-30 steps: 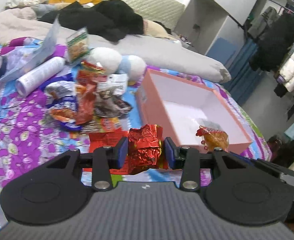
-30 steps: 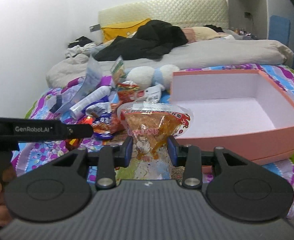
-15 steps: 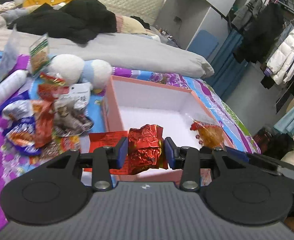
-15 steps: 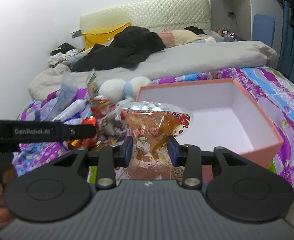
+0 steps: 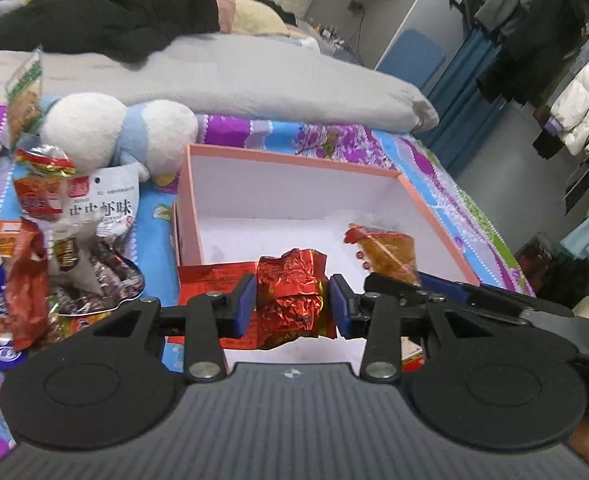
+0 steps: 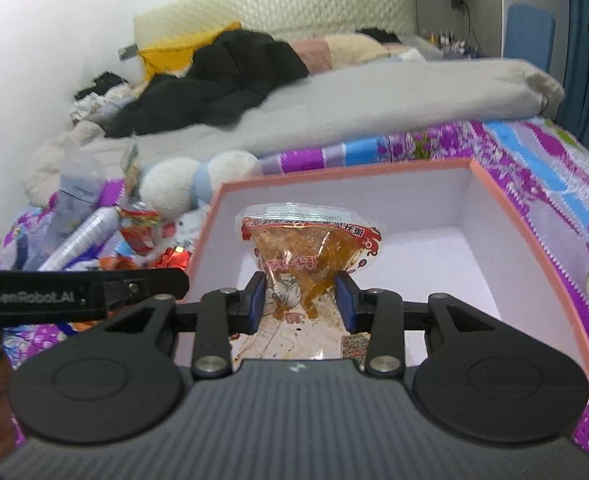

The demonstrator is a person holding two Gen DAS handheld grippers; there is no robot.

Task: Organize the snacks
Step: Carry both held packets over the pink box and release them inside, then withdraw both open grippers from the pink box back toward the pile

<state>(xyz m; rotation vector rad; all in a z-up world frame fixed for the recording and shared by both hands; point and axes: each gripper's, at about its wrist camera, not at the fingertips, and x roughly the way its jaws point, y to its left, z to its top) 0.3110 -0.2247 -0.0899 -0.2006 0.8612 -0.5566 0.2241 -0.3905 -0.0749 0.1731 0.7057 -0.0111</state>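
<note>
My left gripper (image 5: pixel 290 304) is shut on a crumpled red foil snack packet (image 5: pixel 290 294) and holds it over the near left part of the pink box (image 5: pixel 294 158). My right gripper (image 6: pixel 300 300) is shut on a clear packet of orange snacks (image 6: pixel 310 248) and holds it over the white inside of the same pink box (image 6: pixel 498 196). The orange packet (image 5: pixel 386 250) and the right gripper's fingers (image 5: pixel 446 282) also show in the left wrist view. A pile of loose snack packets (image 5: pixel 54 232) lies on the flowered bedspread left of the box.
A white and blue plush toy (image 5: pixel 114 132) lies behind the snack pile. A white cylinder (image 6: pixel 82 238) lies at the far left. A grey duvet (image 5: pixel 222 76) and black clothes (image 5: pixel 106 20) lie behind. The bed's edge and hanging clothes (image 5: pixel 554 52) are at the right.
Both grippers have moved forward and to the right with their packets. They were short of the box's near wall and now both are over its inside.
</note>
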